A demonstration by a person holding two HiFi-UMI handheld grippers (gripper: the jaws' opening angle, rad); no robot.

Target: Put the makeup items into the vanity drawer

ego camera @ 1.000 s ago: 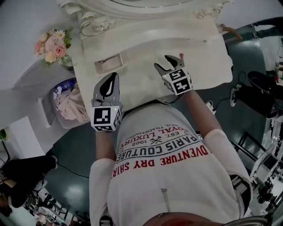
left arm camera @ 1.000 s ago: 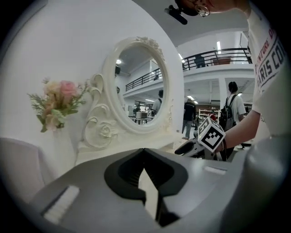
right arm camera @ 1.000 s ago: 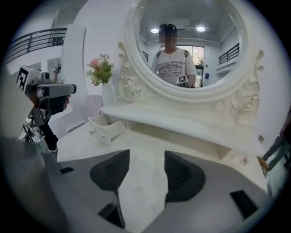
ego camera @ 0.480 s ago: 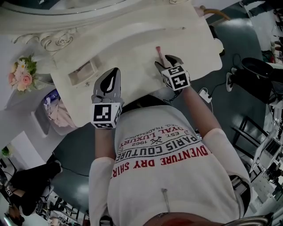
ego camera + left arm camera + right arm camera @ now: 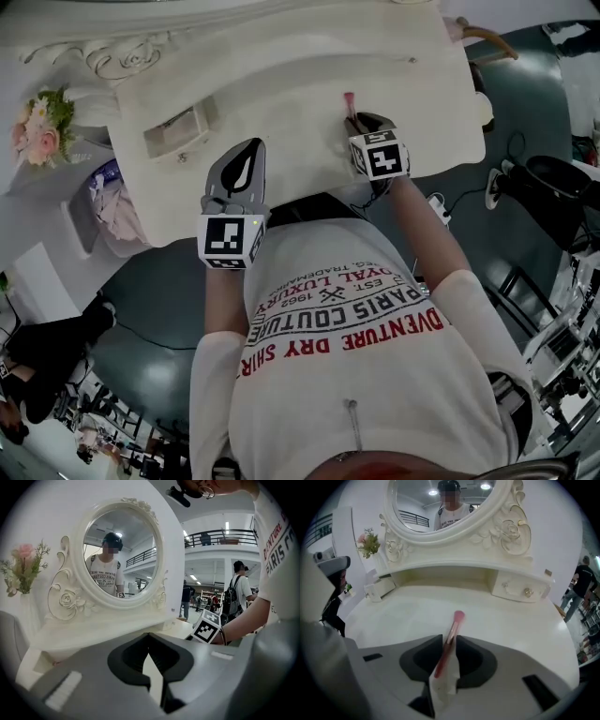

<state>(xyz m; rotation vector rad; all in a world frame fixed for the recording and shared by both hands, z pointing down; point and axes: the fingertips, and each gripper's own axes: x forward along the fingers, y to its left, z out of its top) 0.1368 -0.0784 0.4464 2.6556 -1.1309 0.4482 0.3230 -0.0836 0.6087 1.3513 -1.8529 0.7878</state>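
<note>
Makeup brush point(image 5: 456, 620) between closing right gripper point(image 5: 449, 641) jaws, vanity drawer point(image 5: 178, 133) open

White T-shirt point(image 5: 366, 394), red-and-dark lettering; grey left tool point(image 5: 250, 143), right tool point(image 5: 362, 118), black-white marker cubes.

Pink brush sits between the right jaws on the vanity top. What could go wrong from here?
1. The right gripper is closing its jaws on the pink makeup brush, which lies slanted between them. The thin handle could twist or slip out on the lift.
2. The open drawer sits at the vanity's far left, and the left gripper hangs roughly in between. The carry across might clip it.
</note>
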